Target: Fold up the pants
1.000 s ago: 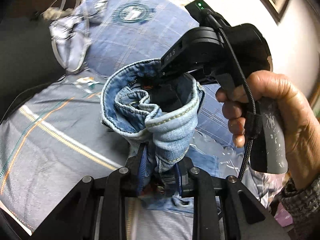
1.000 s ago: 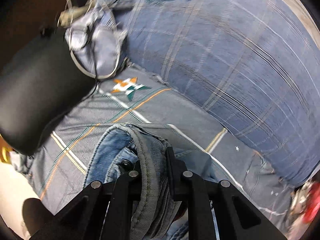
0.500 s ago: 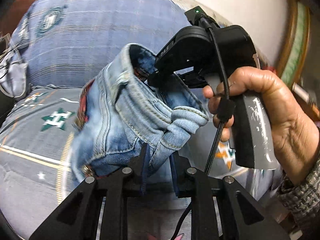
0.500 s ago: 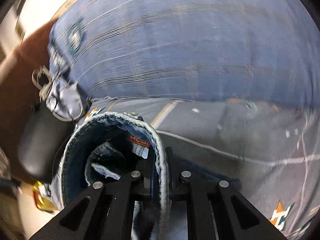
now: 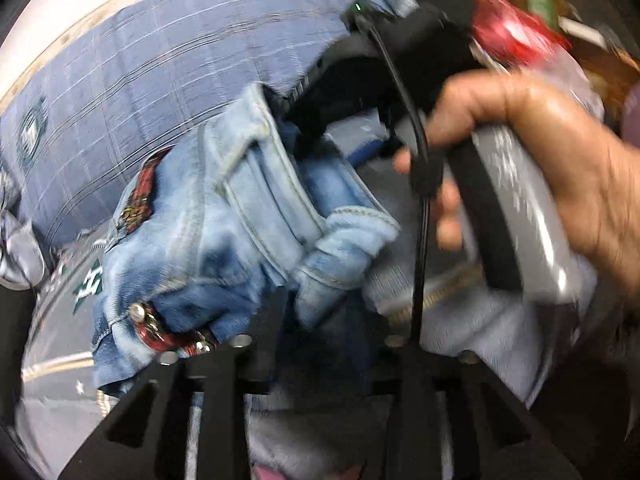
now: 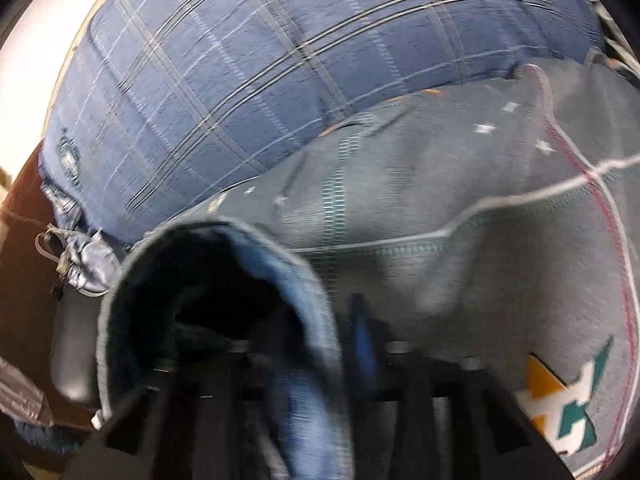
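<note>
Jeans (image 5: 224,240): we are holding them bunched in the air above the bed (image 6: 460,240), near its blue plaid pillow (image 6: 280,80). Left claw (image 5: 320,312) is clamping denim; right claw (image 6: 340,340) is pinching the waistband.

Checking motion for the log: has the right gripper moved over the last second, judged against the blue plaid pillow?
Yes. The right gripper, shut on the jeans, has swung rightward along the blue plaid pillow.
</note>
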`<state>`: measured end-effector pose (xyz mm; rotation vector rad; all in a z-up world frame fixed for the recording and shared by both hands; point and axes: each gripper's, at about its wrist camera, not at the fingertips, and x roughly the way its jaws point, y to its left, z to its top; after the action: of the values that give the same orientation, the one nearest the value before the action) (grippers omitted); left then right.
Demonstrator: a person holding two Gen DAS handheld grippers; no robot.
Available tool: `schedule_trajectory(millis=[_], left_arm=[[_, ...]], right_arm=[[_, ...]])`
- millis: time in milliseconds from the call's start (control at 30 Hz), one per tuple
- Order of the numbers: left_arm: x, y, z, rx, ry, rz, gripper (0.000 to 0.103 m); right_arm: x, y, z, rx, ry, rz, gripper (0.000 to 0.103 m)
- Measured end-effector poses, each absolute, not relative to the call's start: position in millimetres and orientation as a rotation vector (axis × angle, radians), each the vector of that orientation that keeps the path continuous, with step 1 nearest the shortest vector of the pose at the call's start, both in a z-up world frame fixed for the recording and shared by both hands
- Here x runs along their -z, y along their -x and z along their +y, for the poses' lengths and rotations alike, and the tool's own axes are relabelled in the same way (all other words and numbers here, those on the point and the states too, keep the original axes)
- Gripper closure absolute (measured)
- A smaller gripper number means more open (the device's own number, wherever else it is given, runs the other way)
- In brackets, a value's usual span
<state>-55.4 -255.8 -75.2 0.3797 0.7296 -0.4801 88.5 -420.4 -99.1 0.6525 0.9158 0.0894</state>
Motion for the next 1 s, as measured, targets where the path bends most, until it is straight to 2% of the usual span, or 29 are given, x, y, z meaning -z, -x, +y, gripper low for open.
schedule_trajectory(millis=[33, 67, 267, 433, 533, 733, 1000], left_arm=[[73.3, 61.0, -251.5, 0.516, -0.385, 0.739, 0.041], [70.2, 69.7, -244.9, 0.555, -0.389, 0.747, 0.040], [48.0, 109.1, -199.2, 0.692, -0.393, 0.729, 0.039], [19.3, 82.4, -141.3, 0.668, -0.137, 0.762, 0.039], [7.8, 49.5, -107.4, 0.542, 0.071, 0.796, 0.038], [10.3, 0.9, -95.0, 0.445, 0.236, 0.813, 0.038], [71.0, -19.6, -113.5, 0.398, 0.185, 0.903, 0.037]], right_arm=[[96.8, -82.2, -425.8, -0.081, -0.668, 0.906, 0.045], [94.0, -76.4, -431.1, -0.072, -0.675, 0.897, 0.045], [38.1, -35.4, -458.0, 0.027, -0.604, 0.747, 0.045], [-21.7, -23.6, -433.0, -0.136, -0.602, 0.641, 0.045], [-32.8, -30.1, -405.3, -0.303, -0.643, 0.654, 0.045], [-0.2, -52.9, -367.7, -0.351, -0.695, 0.755, 0.045], [73.8, -61.7, -381.5, -0.209, -0.714, 0.866, 0.055]])
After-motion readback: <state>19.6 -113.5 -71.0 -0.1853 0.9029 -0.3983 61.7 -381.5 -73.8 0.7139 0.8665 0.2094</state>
